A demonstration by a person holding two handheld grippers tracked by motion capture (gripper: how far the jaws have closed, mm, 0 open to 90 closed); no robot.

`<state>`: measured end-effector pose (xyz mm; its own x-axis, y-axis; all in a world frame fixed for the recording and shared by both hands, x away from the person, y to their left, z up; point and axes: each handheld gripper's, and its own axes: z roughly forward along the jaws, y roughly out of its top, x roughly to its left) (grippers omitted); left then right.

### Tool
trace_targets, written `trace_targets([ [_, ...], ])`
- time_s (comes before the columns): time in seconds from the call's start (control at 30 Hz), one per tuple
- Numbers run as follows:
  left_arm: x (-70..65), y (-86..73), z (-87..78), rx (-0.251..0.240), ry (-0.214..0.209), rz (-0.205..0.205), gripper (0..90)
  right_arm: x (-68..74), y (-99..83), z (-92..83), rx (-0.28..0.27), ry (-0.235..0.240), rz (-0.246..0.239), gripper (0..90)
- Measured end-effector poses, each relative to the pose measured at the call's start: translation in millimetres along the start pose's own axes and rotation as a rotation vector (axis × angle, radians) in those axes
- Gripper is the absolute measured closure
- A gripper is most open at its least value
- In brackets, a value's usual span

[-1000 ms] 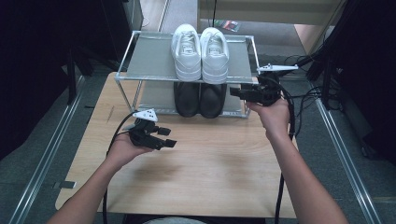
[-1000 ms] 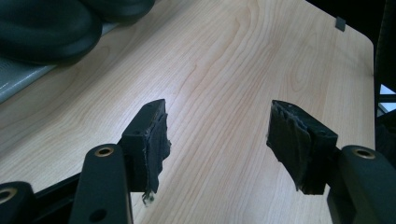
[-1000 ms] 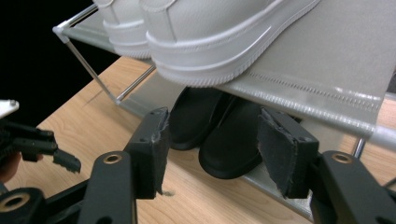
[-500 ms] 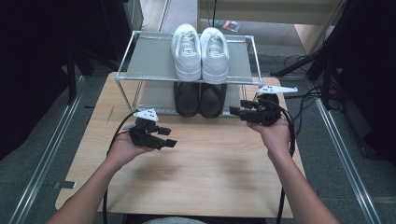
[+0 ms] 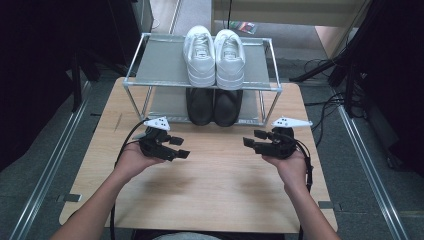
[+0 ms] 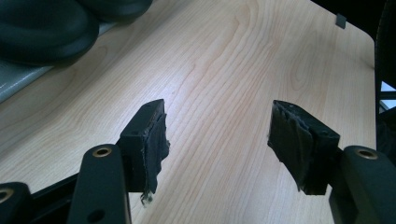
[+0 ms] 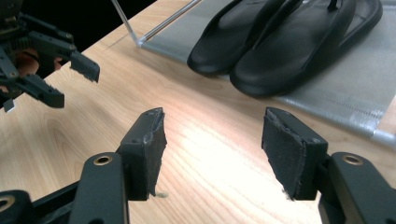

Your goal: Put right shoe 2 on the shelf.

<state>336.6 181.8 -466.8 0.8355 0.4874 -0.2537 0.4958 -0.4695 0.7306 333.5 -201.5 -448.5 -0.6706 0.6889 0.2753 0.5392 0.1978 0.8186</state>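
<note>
A: How do the grippers stand?
B: Left gripper (image 5: 181, 147) and right gripper (image 5: 250, 138) both gape, frayed pads bare, above the pale-grained table (image 5: 220, 195).
A: The glossy black sandals (image 5: 213, 106)?
B: On the wire rack's (image 5: 150, 67) grey lower shelf.

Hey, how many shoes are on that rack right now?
4. Two white sneakers, left and right, stand side by side on the top shelf. Two black sandals, left and right, sit on the bottom shelf beneath them; more could be hidden under the top shelf.
</note>
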Motion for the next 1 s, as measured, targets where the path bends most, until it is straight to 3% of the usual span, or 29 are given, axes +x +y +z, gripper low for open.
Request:
trace_targets([
  [0.2,-1.7,0.4,1.7,0.003,-0.001,0.012,37.4,-1.1,-16.3,-1.2,0.009,0.008,0.008,40.9],
  [0.33,-2.8,1.1,1.5,0.002,-0.008,0.013,37.4,-1.3,-25.2,-1.5,0.019,0.003,-0.034,42.3],
  [0.5,-6.7,2.9,3.1,-0.004,-0.024,0.02,37.0,-3.9,-37.3,2.0,0.031,0.015,-0.027,42.4],
  [1.0,-6.7,2.5,11.7,0.035,-0.02,0.031,36.4,-5.9,-36.6,17.3,0.056,0.05,-0.039,41.2],
])
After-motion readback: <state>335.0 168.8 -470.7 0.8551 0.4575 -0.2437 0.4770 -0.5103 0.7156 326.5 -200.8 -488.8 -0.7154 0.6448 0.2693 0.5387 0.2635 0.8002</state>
